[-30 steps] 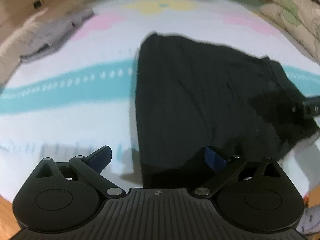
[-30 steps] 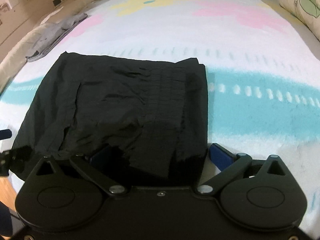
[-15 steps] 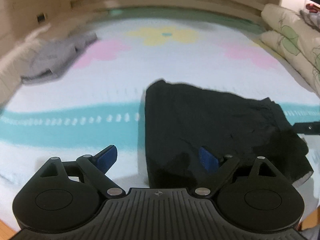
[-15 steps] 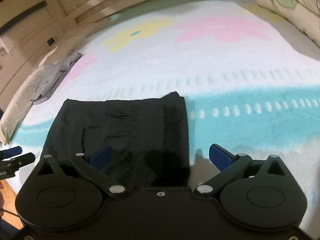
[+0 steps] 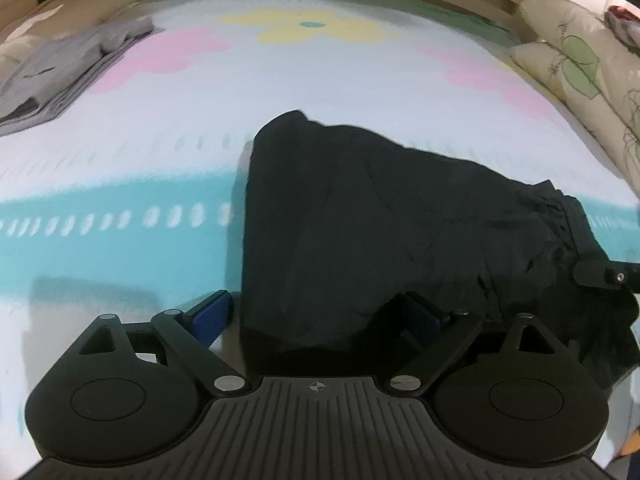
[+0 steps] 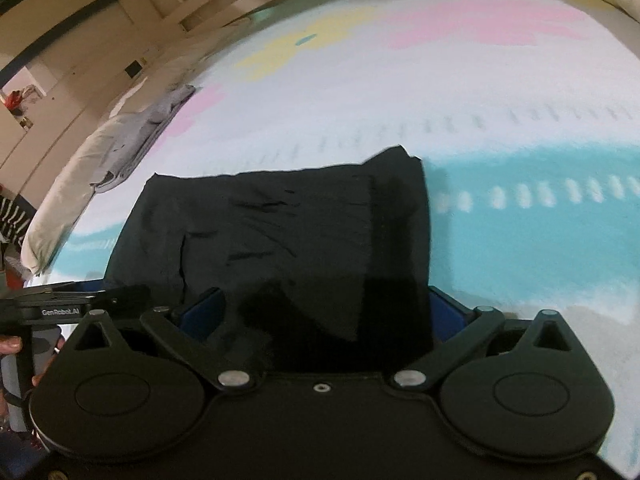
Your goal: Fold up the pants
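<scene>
Pants (image 5: 380,232) soft, limp, light; we grab near edge, lower frame. Left gripper (image 5: 320,312), right gripper (image 6: 324,312) jaws wide, holding nothing.

Black pants (image 5: 360,216), pastel floral bedspread (image 5: 280,80)

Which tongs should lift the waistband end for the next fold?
Right, likely. The right tongs are open and straddle the gathered waistband end of the black pants. The left tongs are open at the opposite, plain edge.
</scene>
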`<state>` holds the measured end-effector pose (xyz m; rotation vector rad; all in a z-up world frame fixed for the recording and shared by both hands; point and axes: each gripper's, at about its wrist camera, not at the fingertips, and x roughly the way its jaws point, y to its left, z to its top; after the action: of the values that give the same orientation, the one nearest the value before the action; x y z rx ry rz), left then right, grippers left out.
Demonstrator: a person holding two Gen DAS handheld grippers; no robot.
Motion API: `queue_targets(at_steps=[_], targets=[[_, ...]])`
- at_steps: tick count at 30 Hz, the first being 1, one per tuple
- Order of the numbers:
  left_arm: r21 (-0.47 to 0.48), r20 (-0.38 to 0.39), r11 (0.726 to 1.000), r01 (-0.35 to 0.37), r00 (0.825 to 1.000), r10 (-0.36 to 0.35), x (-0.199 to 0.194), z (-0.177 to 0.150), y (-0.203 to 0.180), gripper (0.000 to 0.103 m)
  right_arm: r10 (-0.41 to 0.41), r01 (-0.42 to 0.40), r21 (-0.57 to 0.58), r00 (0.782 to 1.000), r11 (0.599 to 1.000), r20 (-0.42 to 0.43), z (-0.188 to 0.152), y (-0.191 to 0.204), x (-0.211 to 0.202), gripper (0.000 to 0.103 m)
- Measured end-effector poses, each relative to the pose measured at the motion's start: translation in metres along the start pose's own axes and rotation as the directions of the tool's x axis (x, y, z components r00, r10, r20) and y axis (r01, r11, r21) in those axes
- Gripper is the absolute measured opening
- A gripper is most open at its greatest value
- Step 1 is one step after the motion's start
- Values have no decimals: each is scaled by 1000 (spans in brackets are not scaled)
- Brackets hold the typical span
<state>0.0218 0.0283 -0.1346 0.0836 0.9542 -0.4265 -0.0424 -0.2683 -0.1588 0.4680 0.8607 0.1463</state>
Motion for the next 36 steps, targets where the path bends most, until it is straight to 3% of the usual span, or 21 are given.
queue_targets(at_steps=[4,5,6,7,8,9,12,17,25,34,36], targets=[[2,4,1000,8,1000,-8,5,3,-2,91,2,-2,15,1000,1000,-13,8,0,5,103],[2,7,1000,11,1000,-11,4,3,-3,87,1,-1,7,1000,1000,-22,10,1,6,103],[8,13,1000,23,1000,-23,3,3,-4,72,-7,7,-2,999,1000,-32,11,2,6,90],[12,18,999,31,999,-31,1,3,-7,65,-25,25,-16,999,1000,-29,10,4,5,75],[11,22,1000,28,999,-29,-1,2,-9,53,-66,65,-37,998,997,-19,10,7,2,48],[16,29,1000,13,999,-13,-4,2,-14,41,-113,112,-56,993,992,-18,11,10,1,44],[86,73,995,-41,997,35,-17,0,-30,24,-58,58,-16,998,998,-6,12,10,-9,28],[129,141,987,-97,987,78,-40,-2,-48,17,-79,82,-82,996,993,40,11,37,-29,23],[51,210,994,-94,974,81,-70,31,-35,14,-46,57,-121,994,991,97,31,63,-57,23],[-7,250,987,-163,955,160,-54,103,5,15,-25,54,-178,987,983,160,105,106,-21,23],[-51,225,982,-180,956,187,-37,110,15,28,-25,54,-170,986,984,165,122,111,-3,25]])
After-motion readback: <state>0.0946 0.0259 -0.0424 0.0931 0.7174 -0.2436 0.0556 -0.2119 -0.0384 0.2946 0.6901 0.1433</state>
